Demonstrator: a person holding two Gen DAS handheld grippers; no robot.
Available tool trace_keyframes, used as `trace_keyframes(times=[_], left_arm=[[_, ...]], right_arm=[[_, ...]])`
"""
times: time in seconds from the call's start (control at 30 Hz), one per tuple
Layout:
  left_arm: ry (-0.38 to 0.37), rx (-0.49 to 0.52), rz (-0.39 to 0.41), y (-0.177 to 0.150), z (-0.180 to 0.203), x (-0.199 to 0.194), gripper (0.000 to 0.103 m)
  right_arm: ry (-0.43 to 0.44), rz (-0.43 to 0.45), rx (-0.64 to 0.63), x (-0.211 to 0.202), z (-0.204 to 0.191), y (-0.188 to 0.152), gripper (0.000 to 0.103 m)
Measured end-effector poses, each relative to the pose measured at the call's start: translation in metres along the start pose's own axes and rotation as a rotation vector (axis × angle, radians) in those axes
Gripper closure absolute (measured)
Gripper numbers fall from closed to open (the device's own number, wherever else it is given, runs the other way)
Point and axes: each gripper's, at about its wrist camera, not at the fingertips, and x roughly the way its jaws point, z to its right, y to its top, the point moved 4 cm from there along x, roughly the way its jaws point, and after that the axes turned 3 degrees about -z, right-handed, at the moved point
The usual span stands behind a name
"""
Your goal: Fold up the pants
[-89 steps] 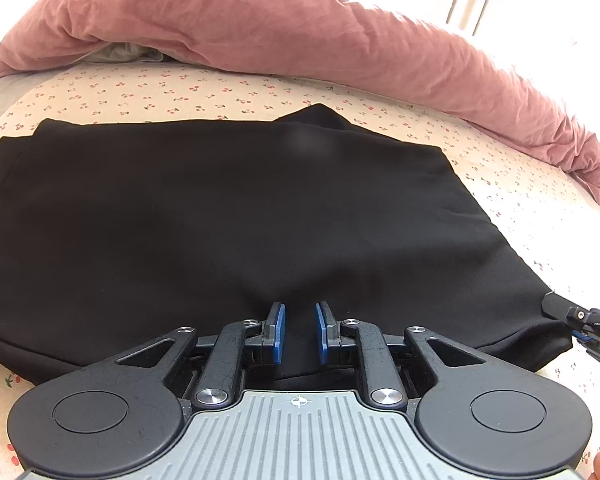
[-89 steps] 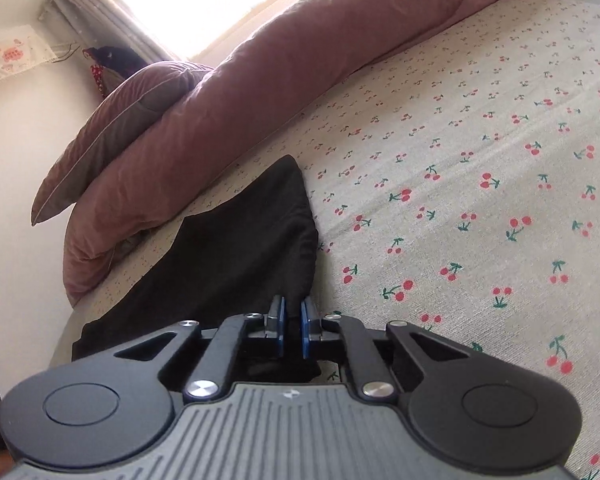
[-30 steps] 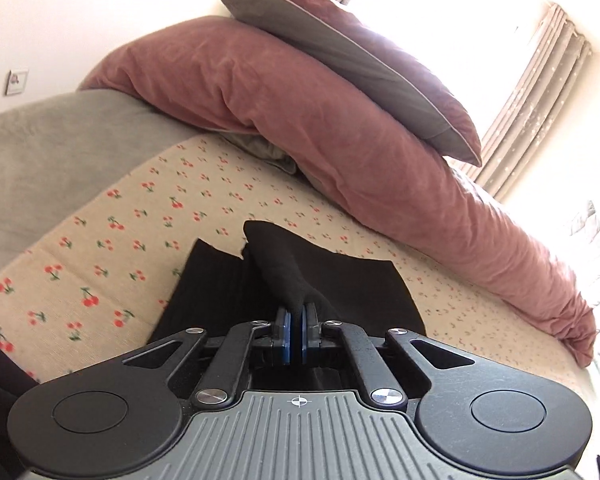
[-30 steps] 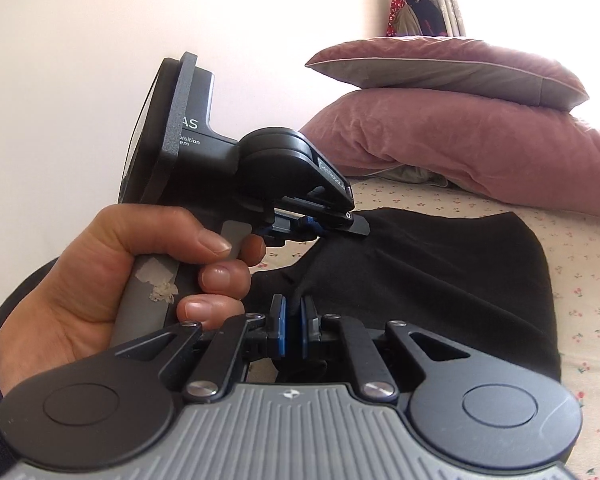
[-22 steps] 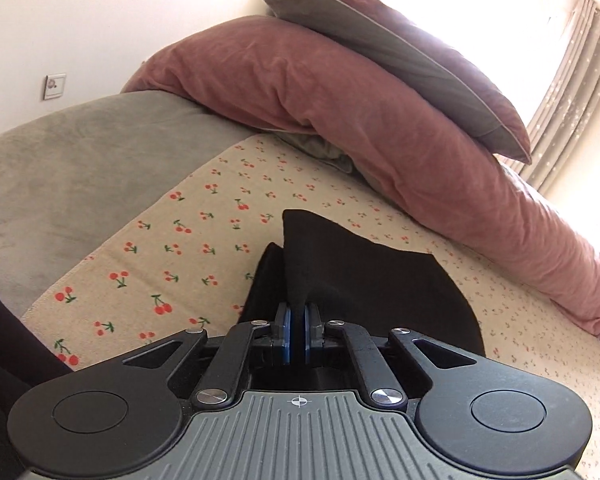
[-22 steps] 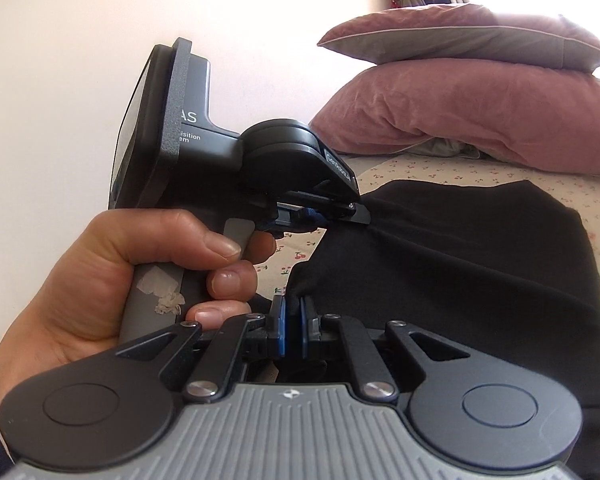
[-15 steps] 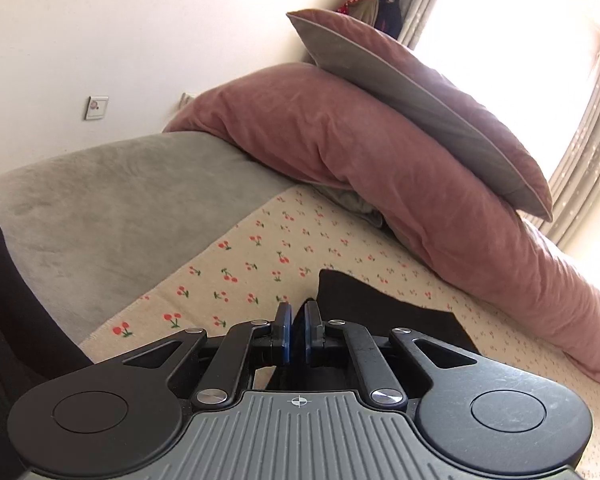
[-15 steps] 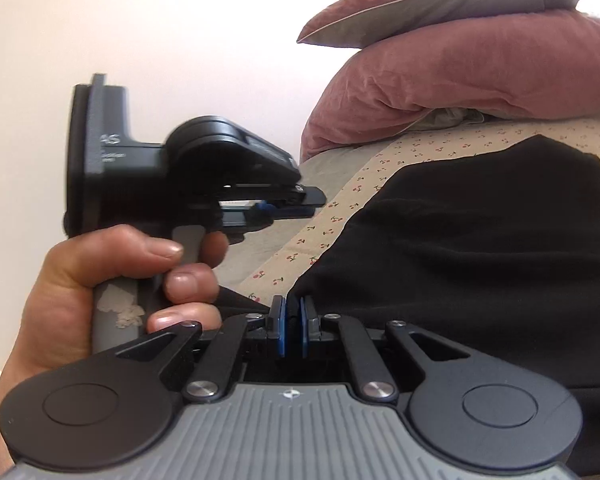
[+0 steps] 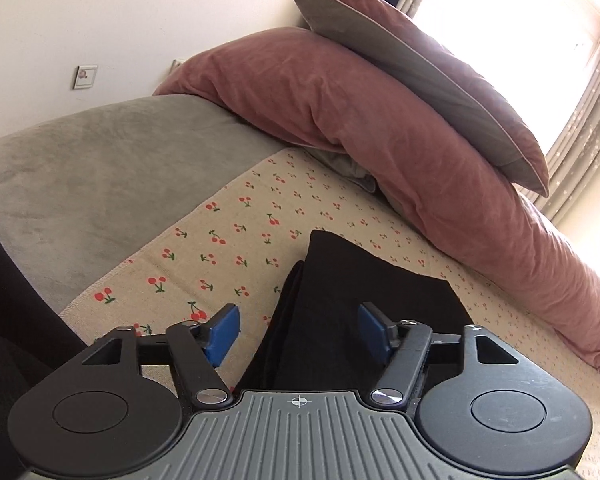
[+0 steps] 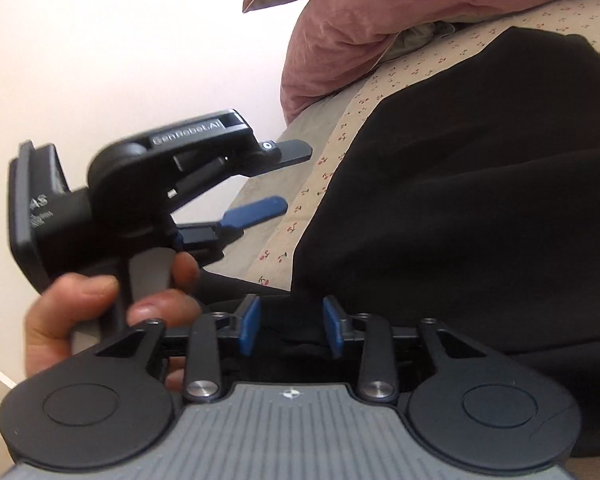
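Note:
The black pants (image 9: 364, 300) lie folded on the cherry-print sheet (image 9: 228, 248). My left gripper (image 9: 298, 330) is open, its blue pads apart above the near edge of the pants. In the right wrist view the pants (image 10: 480, 184) fill the right side. My right gripper (image 10: 291, 330) is open at their near edge, holding nothing. The left gripper (image 10: 288, 180) also shows there, held in a hand at the left, jaws apart and clear of the cloth.
A long pink duvet roll (image 9: 380, 128) with a grey-pink pillow (image 9: 412, 60) on it runs along the far side. A grey blanket (image 9: 92, 168) covers the bed's left end. A wall with a switch plate (image 9: 85, 77) stands behind.
Both grippers were shut on the edge of the pants and have opened, letting the folded layer drop onto the lower one. The left gripper has drawn back a little.

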Motion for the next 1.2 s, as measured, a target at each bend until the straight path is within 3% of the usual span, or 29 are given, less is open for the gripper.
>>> trace_keyframes(times=[0.17,0.27,0.37,0.5,0.57,0.63,0.67,0.7,0.8,1.03,1.2], left_arm=[[0.019,0.019,-0.066,-0.01,0.005,0.017,0.035],[0.02,0.005,-0.12,-0.017,0.005,0.029,0.032],[0.011,-0.043,-0.167,-0.024,0.0,0.043,0.03],[0.016,-0.033,-0.154,-0.026,0.005,0.045,0.031],[0.012,-0.038,-0.152,-0.027,0.007,0.046,0.033],[0.04,0.009,-0.149,-0.028,0.013,0.048,0.043],[0.046,0.024,-0.145,-0.03,0.014,0.048,0.051],[0.024,0.014,-0.149,-0.029,0.014,0.049,0.063],[-0.036,-0.058,-0.157,-0.029,0.009,0.049,0.079],[-0.161,-0.161,-0.213,-0.041,0.036,0.054,0.084],[-0.247,-0.141,-0.274,-0.074,0.102,0.064,0.085]], right_arm=[[-0.068,0.139,-0.001,-0.076,0.026,0.024,0.044],[-0.199,0.198,0.116,-0.114,0.079,0.047,0.044],[-0.295,0.19,0.178,-0.128,0.123,0.055,0.044],[-0.221,0.139,0.235,-0.108,0.15,0.052,0.046],[-0.186,0.135,0.231,-0.098,0.149,0.052,0.053],[-0.174,0.115,0.24,-0.084,0.147,0.055,0.069],[-0.197,0.108,0.235,-0.077,0.146,0.057,0.083],[-0.208,0.106,0.224,-0.073,0.145,0.06,0.087],[-0.222,0.112,0.185,-0.074,0.14,0.064,0.092],[-0.288,0.189,0.033,-0.111,0.116,0.082,0.095],[-0.389,0.209,-0.015,-0.169,0.133,0.092,0.096]])
